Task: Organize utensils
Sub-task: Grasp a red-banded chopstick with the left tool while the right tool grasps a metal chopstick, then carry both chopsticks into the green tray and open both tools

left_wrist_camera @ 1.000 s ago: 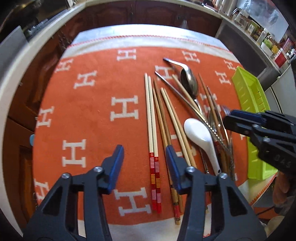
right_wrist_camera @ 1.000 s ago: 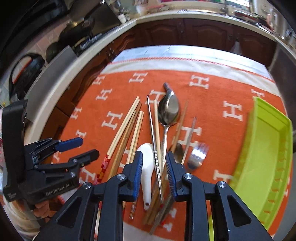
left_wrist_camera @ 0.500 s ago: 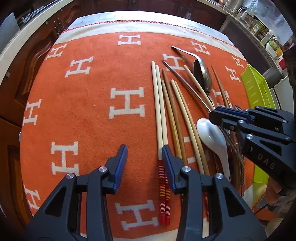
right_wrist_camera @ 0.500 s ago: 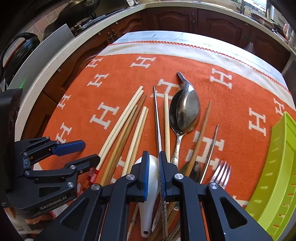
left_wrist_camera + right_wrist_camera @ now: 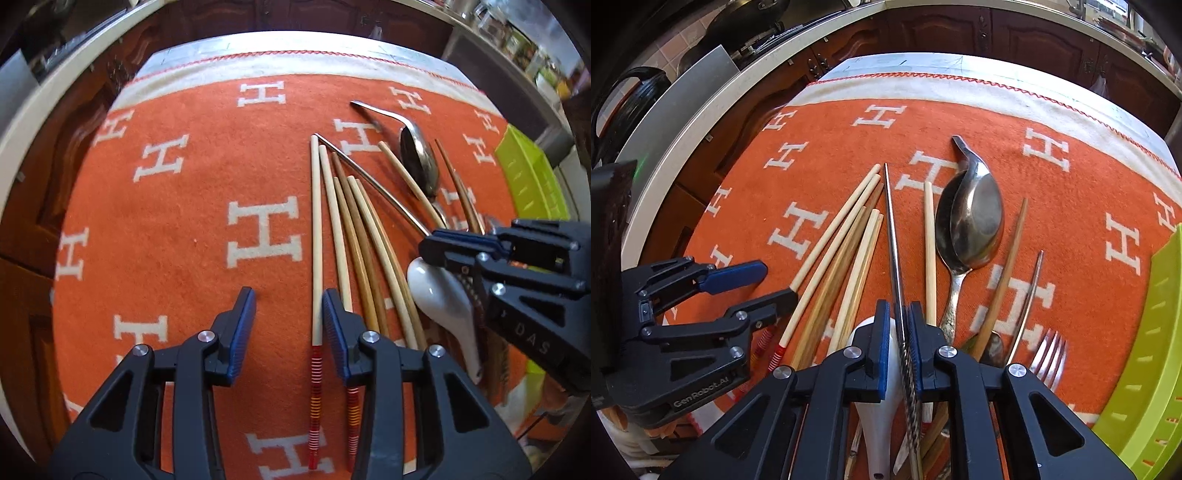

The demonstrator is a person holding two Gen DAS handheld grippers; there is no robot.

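Observation:
Utensils lie on an orange cloth (image 5: 177, 229). My right gripper (image 5: 897, 332) is shut on a metal chopstick (image 5: 892, 236), over a white ceramic spoon (image 5: 875, 417). The right gripper also shows in the left wrist view (image 5: 458, 243). My left gripper (image 5: 288, 317) is open, low over the cloth, and its jaws straddle a pale chopstick with red bands (image 5: 316, 258). Several wooden chopsticks (image 5: 354, 236) lie beside it. A steel spoon (image 5: 975, 221) and a fork (image 5: 1047, 354) lie to the right.
A lime green tray (image 5: 1145, 350) stands at the right edge of the cloth, also visible in the left wrist view (image 5: 532, 177). Dark wooden cabinets (image 5: 997, 33) and a pale counter edge (image 5: 683, 122) surround the table.
My right gripper has closed on the metal chopstick. My left gripper has narrowed and moved forward and down, so that the red-banded chopstick lies between its jaws.

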